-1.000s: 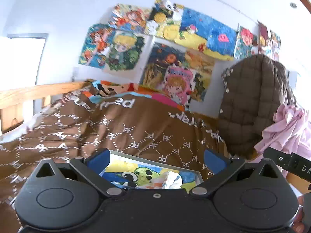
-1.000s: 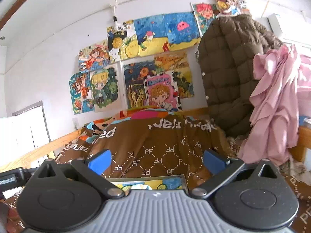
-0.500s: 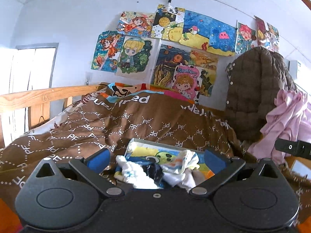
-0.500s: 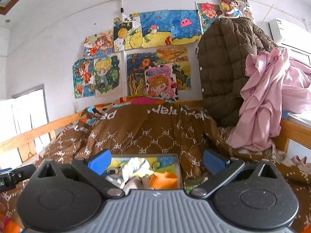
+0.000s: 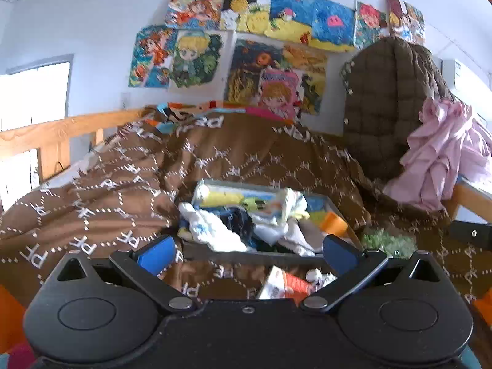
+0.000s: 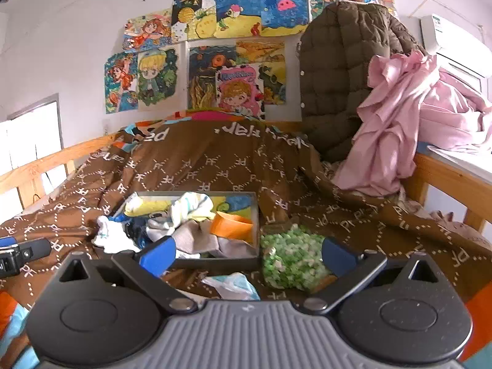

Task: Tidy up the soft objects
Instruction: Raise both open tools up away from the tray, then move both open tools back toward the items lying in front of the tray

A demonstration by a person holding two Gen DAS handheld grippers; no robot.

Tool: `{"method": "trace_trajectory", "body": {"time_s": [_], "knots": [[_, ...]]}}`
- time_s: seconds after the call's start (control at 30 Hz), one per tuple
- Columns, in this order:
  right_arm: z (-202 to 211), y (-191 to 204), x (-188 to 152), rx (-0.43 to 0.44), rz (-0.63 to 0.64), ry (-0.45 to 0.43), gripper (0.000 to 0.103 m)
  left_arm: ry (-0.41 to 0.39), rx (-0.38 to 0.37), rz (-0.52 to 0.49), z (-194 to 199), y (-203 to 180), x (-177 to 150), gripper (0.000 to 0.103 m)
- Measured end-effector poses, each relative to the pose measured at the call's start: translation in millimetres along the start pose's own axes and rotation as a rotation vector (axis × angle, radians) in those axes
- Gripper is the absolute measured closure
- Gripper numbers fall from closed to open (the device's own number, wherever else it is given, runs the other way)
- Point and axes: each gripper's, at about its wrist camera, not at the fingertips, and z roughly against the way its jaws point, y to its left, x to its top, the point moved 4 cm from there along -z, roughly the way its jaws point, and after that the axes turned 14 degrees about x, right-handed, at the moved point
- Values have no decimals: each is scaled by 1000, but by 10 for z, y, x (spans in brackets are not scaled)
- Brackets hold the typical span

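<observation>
Both my hand-held grippers, left (image 5: 246, 250) and right (image 6: 247, 253), gape empty; heaped socks (image 6: 184, 215) could spill over the box (image 6: 215, 261) rim if snagged.

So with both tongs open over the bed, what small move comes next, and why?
Probably ease the right tongs forward and down onto the green fuzzy item. It lies on the brown quilt just outside the box of crumpled cloths, nearest that side, and neither the right nor the left tongs hold anything.
</observation>
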Motion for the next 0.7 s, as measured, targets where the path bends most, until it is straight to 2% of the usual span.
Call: {"method": "trace_trajectory", "body": {"time_s": [0.13,0.43,0.7], "knots": [[21,-50,-23,-12,-24,-1,0,43,-31,-44,-52,-89,-118,1],[-274,-257,-186,-31,-121,151,0,97,-113,-135,-93,-346,-322,1],[-406,-234,-273,-26,-111,232,0,145,-143,-204,-166,-489,-475,1]]}}
